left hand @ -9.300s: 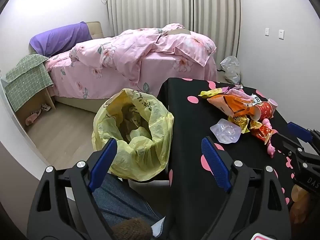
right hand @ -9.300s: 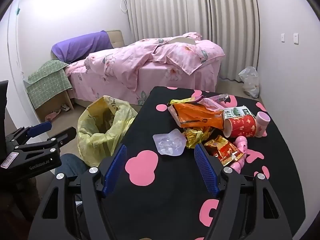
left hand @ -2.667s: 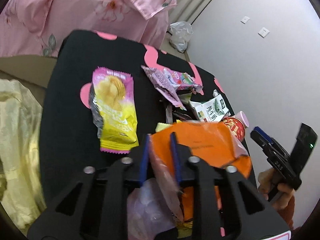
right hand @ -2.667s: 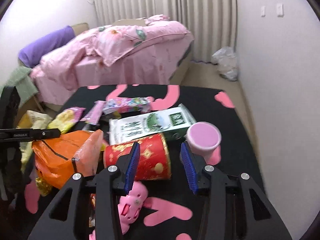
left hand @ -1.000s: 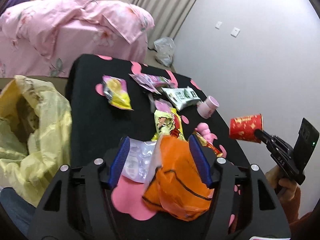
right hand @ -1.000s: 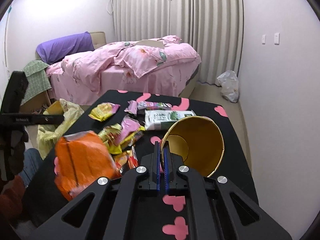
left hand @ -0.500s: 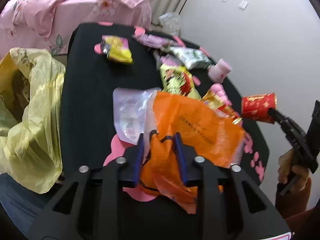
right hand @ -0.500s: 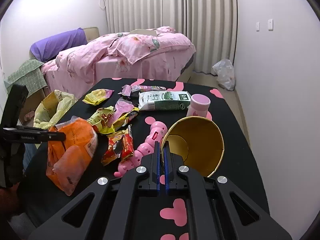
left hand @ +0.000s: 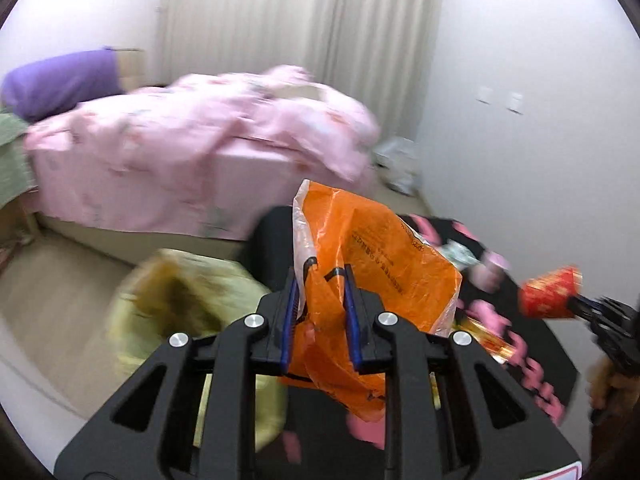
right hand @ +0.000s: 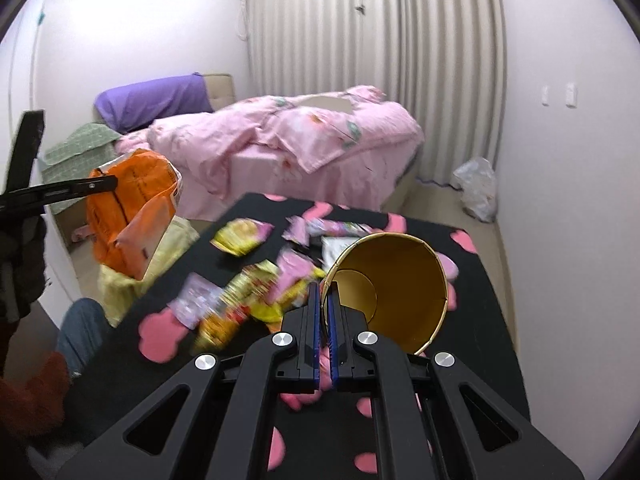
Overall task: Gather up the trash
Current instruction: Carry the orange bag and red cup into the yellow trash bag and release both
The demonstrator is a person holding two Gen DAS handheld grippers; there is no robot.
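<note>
- Left wrist view: the left hand-held gripper (left hand: 321, 312) pinches a crumpled orange plastic bag (left hand: 376, 264) between its blue pads; the jaws are closing on it. Most of the bag billows up and to the right past the fingertips, and a fold hangs below them.
- Below and left of that hand-held gripper sits a yellow trash bag (left hand: 188, 320), mouth open, blurred, on the floor beside the desk (left hand: 532, 344).
- At the right edge of the same view, the right hand-held gripper (left hand: 582, 304) holds a red paper cup (left hand: 550, 292) above the desk.
- Right wrist view: the right hand-held gripper (right hand: 325, 316) has its pads pressed together on the rim of the paper cup (right hand: 394, 288), which lies on its side just right of the fingertips, its gold inside facing the camera.
- The orange bag (right hand: 132, 208) hangs from the left hand-held gripper (right hand: 104, 184) at the left, off the desk edge and above the yellow bag (right hand: 120, 284).
- Snack wrappers (right hand: 244, 236) lie scattered on the black desk (right hand: 472, 320) with pink spots, beyond and left of the cup.
- A bed (right hand: 288, 140) with pink bedding stands behind.
</note>
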